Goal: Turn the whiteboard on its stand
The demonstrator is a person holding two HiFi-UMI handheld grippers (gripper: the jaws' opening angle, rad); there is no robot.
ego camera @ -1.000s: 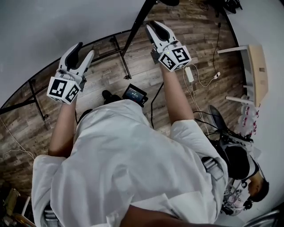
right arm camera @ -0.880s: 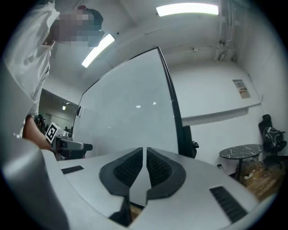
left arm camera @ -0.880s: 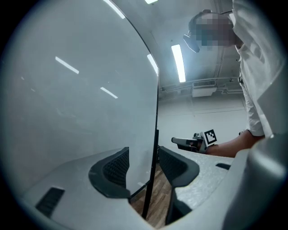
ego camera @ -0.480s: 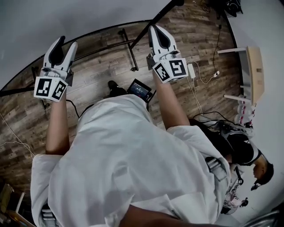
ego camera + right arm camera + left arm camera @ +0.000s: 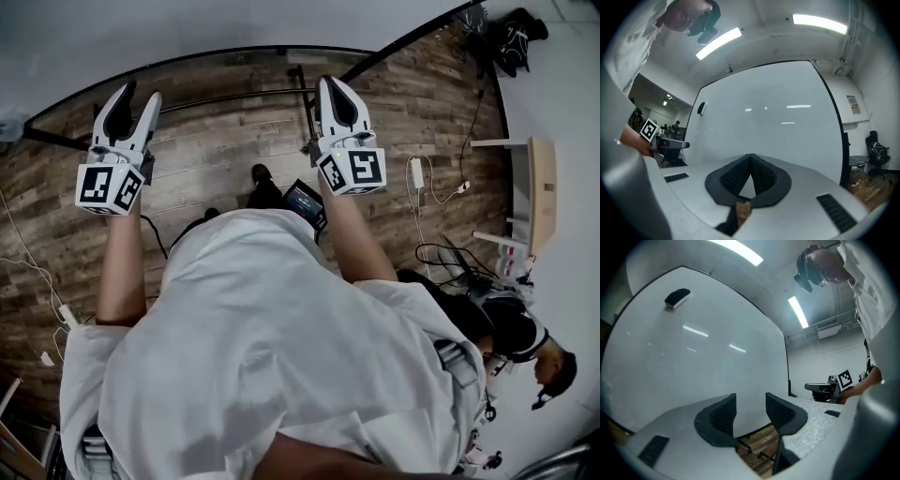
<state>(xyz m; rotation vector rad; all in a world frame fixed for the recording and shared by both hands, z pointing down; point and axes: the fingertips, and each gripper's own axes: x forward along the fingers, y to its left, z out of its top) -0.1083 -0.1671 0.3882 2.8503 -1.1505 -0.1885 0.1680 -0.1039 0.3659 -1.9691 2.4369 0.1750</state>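
Observation:
The whiteboard (image 5: 187, 28) fills the top of the head view, its black frame curving above the wooden floor. Black stand bars (image 5: 234, 97) run under it. My left gripper (image 5: 131, 98) is open, pointing at the board's lower edge with nothing between its fingers. My right gripper (image 5: 336, 86) is shut and empty, its tip close to the stand bars. In the left gripper view the board (image 5: 693, 362) stands just ahead of the open left gripper (image 5: 750, 411), with an eraser (image 5: 677, 297) stuck high on it. The right gripper view shows the whole board (image 5: 773, 117) beyond the shut right gripper (image 5: 750, 158).
A small screen device (image 5: 307, 202) lies on the floor by my feet. A power strip (image 5: 417, 173) with cables is to the right, then a wooden table (image 5: 536, 192). Another person (image 5: 511, 328) is at lower right. A black bag (image 5: 516, 37) sits at the top right.
The right gripper's jaws have come together. Both grippers have moved closer to the board's lower edge, and the board's frame now runs more level across the head view.

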